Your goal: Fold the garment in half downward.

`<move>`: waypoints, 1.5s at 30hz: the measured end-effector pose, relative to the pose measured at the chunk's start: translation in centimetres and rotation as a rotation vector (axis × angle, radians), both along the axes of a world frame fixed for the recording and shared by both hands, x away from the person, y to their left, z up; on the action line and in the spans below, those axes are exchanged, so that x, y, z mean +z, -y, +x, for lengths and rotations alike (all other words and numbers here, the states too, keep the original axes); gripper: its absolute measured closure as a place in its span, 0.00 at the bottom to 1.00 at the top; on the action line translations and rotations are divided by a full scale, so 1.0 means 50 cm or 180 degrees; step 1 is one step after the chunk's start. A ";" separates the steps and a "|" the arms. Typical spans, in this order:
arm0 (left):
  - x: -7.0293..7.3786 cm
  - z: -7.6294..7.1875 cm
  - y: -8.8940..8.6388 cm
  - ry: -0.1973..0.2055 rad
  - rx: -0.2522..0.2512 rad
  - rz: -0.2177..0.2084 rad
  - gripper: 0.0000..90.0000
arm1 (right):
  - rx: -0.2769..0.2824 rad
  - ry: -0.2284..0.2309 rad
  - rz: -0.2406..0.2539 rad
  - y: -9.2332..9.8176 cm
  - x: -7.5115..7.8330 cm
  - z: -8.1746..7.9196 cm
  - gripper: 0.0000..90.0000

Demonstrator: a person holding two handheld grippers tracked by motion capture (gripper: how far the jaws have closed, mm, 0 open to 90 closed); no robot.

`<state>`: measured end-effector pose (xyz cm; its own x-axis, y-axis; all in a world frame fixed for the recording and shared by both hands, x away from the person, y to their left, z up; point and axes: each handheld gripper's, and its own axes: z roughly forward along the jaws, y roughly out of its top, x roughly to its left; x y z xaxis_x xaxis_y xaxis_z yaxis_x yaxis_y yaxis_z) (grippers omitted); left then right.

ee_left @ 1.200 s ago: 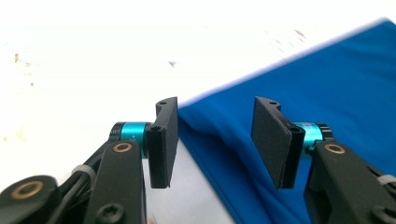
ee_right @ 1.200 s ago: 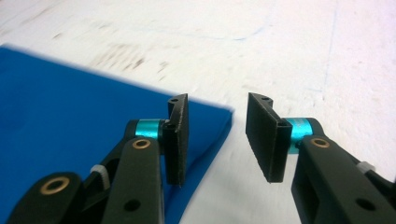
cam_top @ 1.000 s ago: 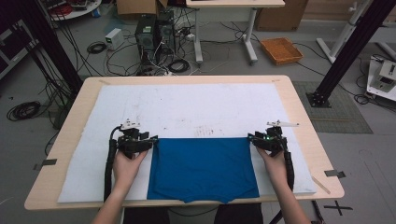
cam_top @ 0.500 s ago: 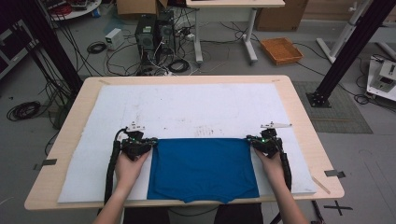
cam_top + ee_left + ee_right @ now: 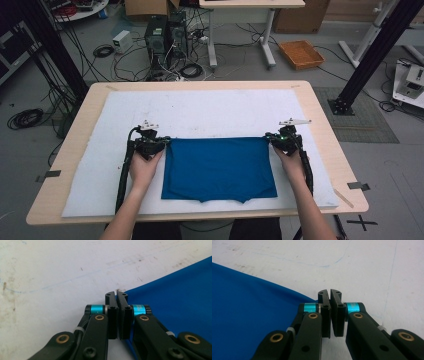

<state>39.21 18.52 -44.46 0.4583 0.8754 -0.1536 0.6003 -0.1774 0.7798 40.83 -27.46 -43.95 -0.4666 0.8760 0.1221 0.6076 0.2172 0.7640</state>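
High view: each hand-held gripper, left [image 5: 162, 143] and right [image 5: 272, 139], clamped on blue cloth [image 5: 218, 168] corners; no legible writing.

Blue on white, black tools

I'm seeing a plain blue cloth [image 5: 219, 167] lying on a white mat [image 5: 215, 112], black grippers showing turquoise rollers [image 5: 97, 309], over a pale wood table [image 5: 327, 125].

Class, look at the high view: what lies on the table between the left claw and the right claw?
The blue cloth spans the stretch between the left claw and right claw, lying flat on the white mat.
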 end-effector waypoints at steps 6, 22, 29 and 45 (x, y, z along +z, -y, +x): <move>-0.003 0.011 0.002 0.0038 0.0018 0.0024 0.97 | 0.0002 0.0015 -0.0033 0.000 -0.004 0.013 0.97; 0.026 -0.006 -0.015 0.0365 0.0120 0.0070 0.70 | -0.0019 0.0262 0.0001 0.005 0.015 -0.002 0.74; 0.073 -0.064 -0.031 0.0613 -0.0047 0.0047 0.52 | -0.0068 0.0531 0.0124 0.029 0.059 -0.050 0.57; 0.101 -0.191 -0.067 0.1051 -0.0452 -0.0132 0.42 | -0.0007 0.0894 0.0334 0.083 0.086 -0.196 0.51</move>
<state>29.68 21.88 -39.42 0.6057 0.7956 -0.0112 0.2865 -0.2050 0.9359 31.05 -31.63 -39.67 -0.4929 0.8665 0.0786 0.3698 0.1269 0.9204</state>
